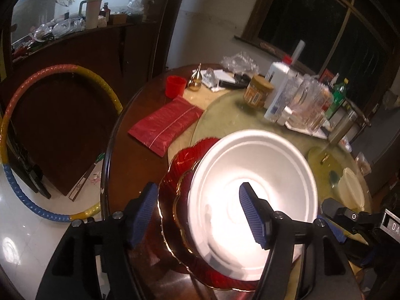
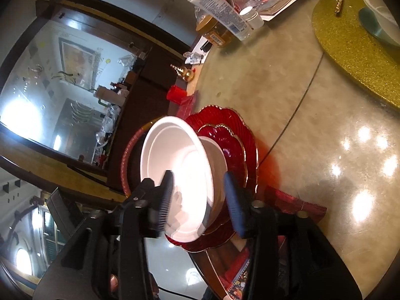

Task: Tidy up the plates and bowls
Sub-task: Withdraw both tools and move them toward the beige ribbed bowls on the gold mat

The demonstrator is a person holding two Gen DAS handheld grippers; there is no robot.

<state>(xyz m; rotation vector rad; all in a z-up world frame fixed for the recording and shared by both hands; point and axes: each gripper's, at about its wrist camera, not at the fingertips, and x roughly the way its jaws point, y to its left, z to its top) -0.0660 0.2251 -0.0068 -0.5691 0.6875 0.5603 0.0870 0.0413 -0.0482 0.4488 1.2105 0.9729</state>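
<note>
On the round dining table's near edge, the left gripper [image 1: 197,215] hangs spread wide, one finger over the white bowl [image 1: 252,190]; the right gripper [image 2: 198,201], also parted, straddles the bowl's rim without pinching. The bowl sits on stacked red scalloped plates [image 2: 235,135], a red packet [image 1: 166,125] farther left.

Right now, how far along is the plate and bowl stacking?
Done: the smaller scalloped red glass plate sits nested on the larger red one. In hand: the white bowl rests on them, both the left gripper and right gripper open around its rim. Left: releasing; a translucent container sits apart.
</note>
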